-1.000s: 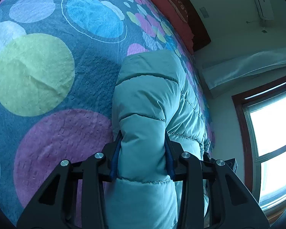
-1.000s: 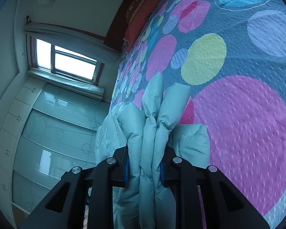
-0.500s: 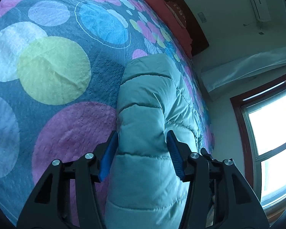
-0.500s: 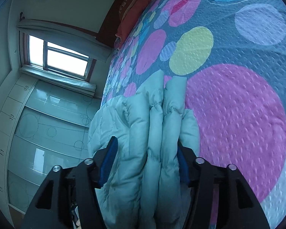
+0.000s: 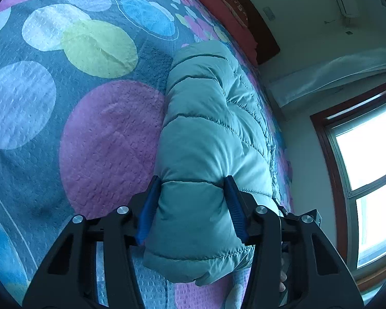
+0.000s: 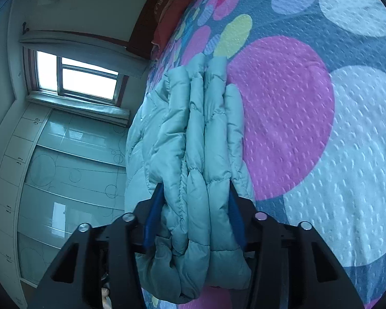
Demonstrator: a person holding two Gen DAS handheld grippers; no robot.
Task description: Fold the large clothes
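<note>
A light teal puffer jacket lies folded lengthwise on the bed's spotted cover, running away from me toward the pillows. My left gripper straddles its near end; the jaws are closing, and both blue pads touch the padded roll between them. In the right wrist view the same jacket shows as several stacked quilted layers. My right gripper holds that stack between its jaws, which are closing too, with the pads against the outer layers. The jacket's near hem hangs below both grippers.
Red pillows and a dark headboard mark the bed's far end. A window and a glossy wardrobe line the wall beside the bed. The spotted cover spreads wide to the jacket's other side.
Both grippers let their tight pinch widen, slid back along the jacket toward its near end, and now narrow on it again. More of the jacket stretches out ahead of the fingers.
</note>
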